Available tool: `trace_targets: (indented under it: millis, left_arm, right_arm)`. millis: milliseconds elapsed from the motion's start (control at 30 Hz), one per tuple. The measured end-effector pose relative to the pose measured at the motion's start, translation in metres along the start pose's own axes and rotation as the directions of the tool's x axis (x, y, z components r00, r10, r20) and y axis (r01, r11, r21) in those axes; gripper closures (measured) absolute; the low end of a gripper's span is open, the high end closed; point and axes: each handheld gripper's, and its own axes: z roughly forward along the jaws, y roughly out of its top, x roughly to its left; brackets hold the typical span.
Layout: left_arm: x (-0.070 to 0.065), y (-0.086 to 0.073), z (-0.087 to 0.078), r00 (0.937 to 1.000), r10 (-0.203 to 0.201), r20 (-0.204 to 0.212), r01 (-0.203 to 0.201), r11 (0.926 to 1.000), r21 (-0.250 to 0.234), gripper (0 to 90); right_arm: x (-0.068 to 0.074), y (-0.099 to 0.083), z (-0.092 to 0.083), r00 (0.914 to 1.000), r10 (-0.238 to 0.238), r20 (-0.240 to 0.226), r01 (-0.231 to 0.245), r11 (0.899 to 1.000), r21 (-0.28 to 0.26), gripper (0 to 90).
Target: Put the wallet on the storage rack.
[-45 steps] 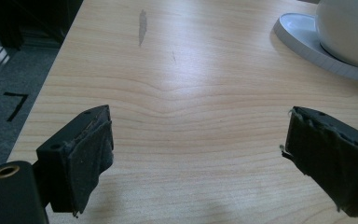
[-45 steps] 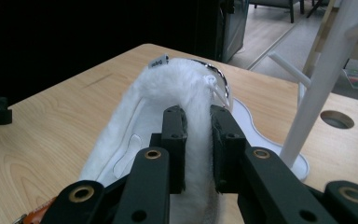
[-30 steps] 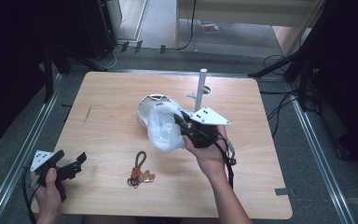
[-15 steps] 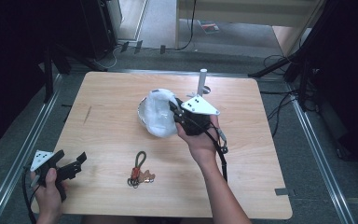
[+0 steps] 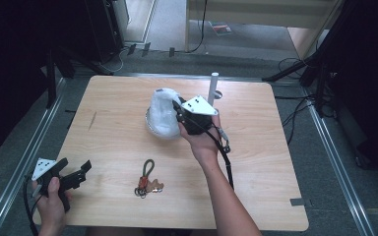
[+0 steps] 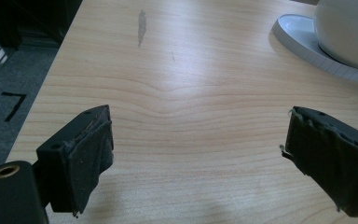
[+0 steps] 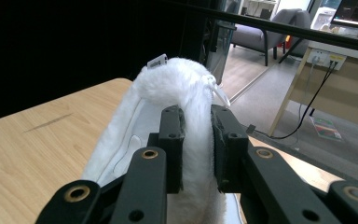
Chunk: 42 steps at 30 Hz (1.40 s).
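Centrally, right gripper (image 7: 196, 154): jaws pinched on the fluffy rim of a white slipper (image 7: 177, 88), lifted toe-down over the table's (image 5: 275, 196) far middle. Just beside, right: white upright post (image 5: 213, 86). Near front: key ring with cord loop (image 5: 146, 179), apart from both grippers. Left gripper (image 6: 196, 158): jaws spread wide, nothing between, at front-left corner. White slipper sole edge (image 6: 307, 44) seen ahead of it. Bare wood all around.
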Motion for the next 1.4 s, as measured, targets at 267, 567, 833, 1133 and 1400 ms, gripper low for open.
trace_targets:
  millis: [267,567,833,1133,1400]
  left_arm:
    - [0.0,0.0,0.0,1.0,0.0,0.002,0.0,1.0,0.0,8.0]
    - [0.0,0.0,0.0,1.0,-0.002,0.002,0.002,1.0,0.002,8.0]
    - [0.001,0.0,0.0,1.0,-0.003,0.003,0.003,1.0,0.002,8.0]
    - [0.0,0.0,0.0,1.0,-0.002,0.002,0.002,1.0,0.003,8.0]
    - [0.0,0.0,0.0,1.0,-0.002,0.001,0.002,1.0,0.003,8.0]
  right_arm:
    - [-0.001,-0.002,0.013,0.9995,0.001,0.032,-0.001,1.0,-0.013,76.4]
    - [0.005,-0.009,0.022,0.9964,-0.071,0.045,0.072,0.997,-0.016,75.3]
    - [0.008,-0.012,0.023,0.9974,-0.072,-0.005,0.072,0.997,-0.008,73.0]
    - [0.009,-0.016,0.016,0.9926,0.014,-0.121,-0.014,1.0,0.003,60.1]
    - [0.007,-0.03,0.012,0.9884,0.071,-0.135,-0.059,0.994,0.091,49.4]
